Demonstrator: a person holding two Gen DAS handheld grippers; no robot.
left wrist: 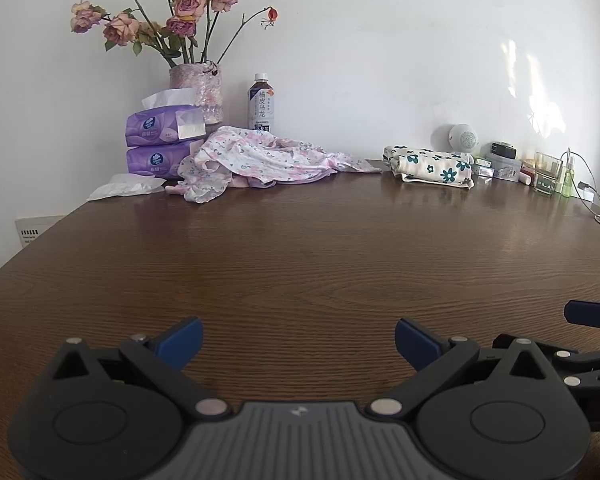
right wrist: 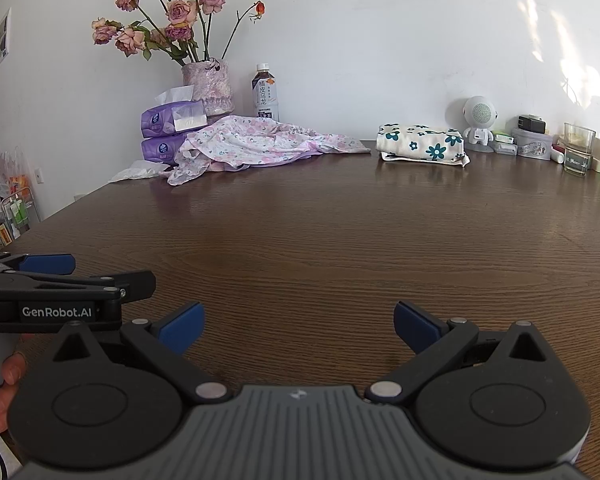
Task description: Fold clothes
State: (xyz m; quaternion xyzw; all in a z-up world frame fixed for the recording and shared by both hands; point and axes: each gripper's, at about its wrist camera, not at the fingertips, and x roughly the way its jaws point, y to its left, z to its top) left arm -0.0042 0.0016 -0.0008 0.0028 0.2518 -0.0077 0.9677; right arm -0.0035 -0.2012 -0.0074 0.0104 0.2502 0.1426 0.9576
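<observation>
Crumpled pink floral cotton garment (left wrist: 256,158) sprawls at the far edge of the dark wood-grain table (left wrist: 300,256), against stacked purple tissue packs (left wrist: 162,140). Well to its right lies a folded cream cloth with teal flowers (left wrist: 430,168). Left gripper (left wrist: 299,344) and right gripper (right wrist: 299,326) hover low near the front edge, side by side, blue-padded fingers spread wide, empty.

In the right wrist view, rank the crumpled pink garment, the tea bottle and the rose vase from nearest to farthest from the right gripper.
From the right gripper, open over bare table:
1. Pink garment, crumpled at far left on the table.
2. Tea bottle, upright behind the garment by the wall.
Vase, left of the bottle, behind the tissue packs: too close to the bottle to rank.
</observation>
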